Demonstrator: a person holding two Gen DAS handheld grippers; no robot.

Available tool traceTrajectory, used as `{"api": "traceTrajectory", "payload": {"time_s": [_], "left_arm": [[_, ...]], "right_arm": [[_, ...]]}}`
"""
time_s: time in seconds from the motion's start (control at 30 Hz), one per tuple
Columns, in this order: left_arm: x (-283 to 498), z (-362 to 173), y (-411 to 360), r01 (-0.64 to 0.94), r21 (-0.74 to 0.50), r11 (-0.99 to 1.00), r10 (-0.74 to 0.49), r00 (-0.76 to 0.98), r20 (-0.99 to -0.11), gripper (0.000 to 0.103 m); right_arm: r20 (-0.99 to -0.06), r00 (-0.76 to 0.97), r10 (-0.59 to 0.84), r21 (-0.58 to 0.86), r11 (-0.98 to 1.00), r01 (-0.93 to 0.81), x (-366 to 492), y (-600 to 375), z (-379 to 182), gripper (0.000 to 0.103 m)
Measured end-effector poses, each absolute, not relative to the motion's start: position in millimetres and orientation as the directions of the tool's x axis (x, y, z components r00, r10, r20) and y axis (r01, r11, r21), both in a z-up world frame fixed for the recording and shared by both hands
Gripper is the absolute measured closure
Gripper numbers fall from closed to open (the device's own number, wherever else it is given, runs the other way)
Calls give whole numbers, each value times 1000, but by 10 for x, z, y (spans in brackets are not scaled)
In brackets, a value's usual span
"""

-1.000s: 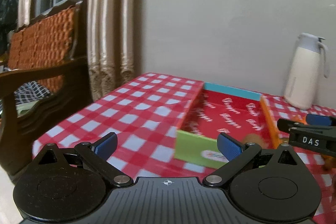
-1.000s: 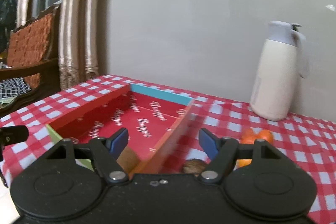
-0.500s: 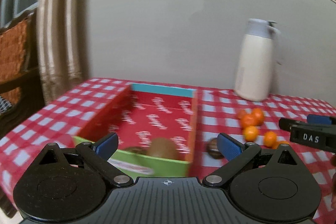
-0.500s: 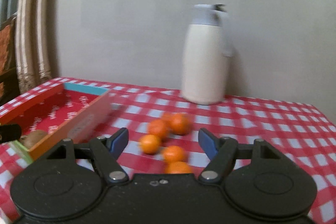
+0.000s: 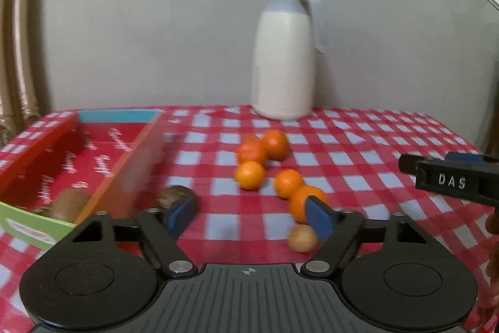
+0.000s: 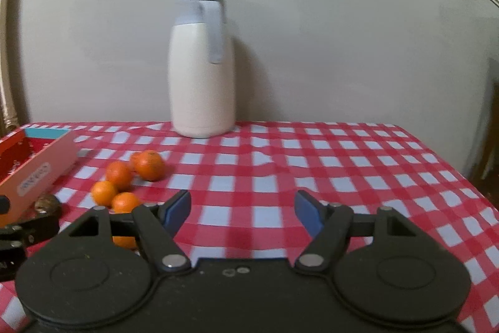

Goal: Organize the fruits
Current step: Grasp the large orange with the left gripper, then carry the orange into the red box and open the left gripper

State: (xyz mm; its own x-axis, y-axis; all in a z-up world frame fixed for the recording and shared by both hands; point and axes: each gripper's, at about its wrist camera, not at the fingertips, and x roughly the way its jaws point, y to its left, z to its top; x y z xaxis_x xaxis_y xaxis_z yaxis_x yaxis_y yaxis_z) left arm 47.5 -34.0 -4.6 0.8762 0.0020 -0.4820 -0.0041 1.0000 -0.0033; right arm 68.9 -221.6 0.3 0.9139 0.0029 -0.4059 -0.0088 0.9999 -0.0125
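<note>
Checked red-and-white cloth against a plain wall, white jug at the back. Box sits left, one kiwi already inside near its green front wall. Five oranges lie loose mid-table, a small tan fruit in front of them, and a second kiwi outside the box, just beside its orange wall.

My left gripper has its jaws closing, nothing between them, bare cloth only. Right gripper is released, also empty, off to the right of the fruit.

Frames are blurry, so I'd settle first. Then I'd take the nearest orange with the left: straddle it at its widest, close gently so it doesn't roll or knock its neighbour.
</note>
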Motion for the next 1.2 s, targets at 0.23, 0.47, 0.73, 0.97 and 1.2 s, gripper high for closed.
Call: {"api": "traceTrajectory", "payload": {"time_s": [0.23,0.47,0.73,0.97,1.2], "left_arm": [[629,-177,-652,43,30,999,-22,861,-509,35],[855,-248,-782,49,18,999,-32,849,-527,39],[1040,-317,-887,36,23,999,-17,837,-547,47],[1103,-369,-937,36,40,999,-7,823,-568,63],[1047,-306,-858,30,32,999,-8,833,-553,64]], "right_arm": [[-411,911,-19,2,1000,22,672,-2464,-16,31],[-423,905,-47,1,999,52,684,-2599,-49,31],[-437,897,-63,3,997,71,715,-2717,-93,31],[-440,896,-64,1,997,72,696,-2717,-101,31],[-438,897,-58,5,998,67,691,-2665,-94,31]]}}
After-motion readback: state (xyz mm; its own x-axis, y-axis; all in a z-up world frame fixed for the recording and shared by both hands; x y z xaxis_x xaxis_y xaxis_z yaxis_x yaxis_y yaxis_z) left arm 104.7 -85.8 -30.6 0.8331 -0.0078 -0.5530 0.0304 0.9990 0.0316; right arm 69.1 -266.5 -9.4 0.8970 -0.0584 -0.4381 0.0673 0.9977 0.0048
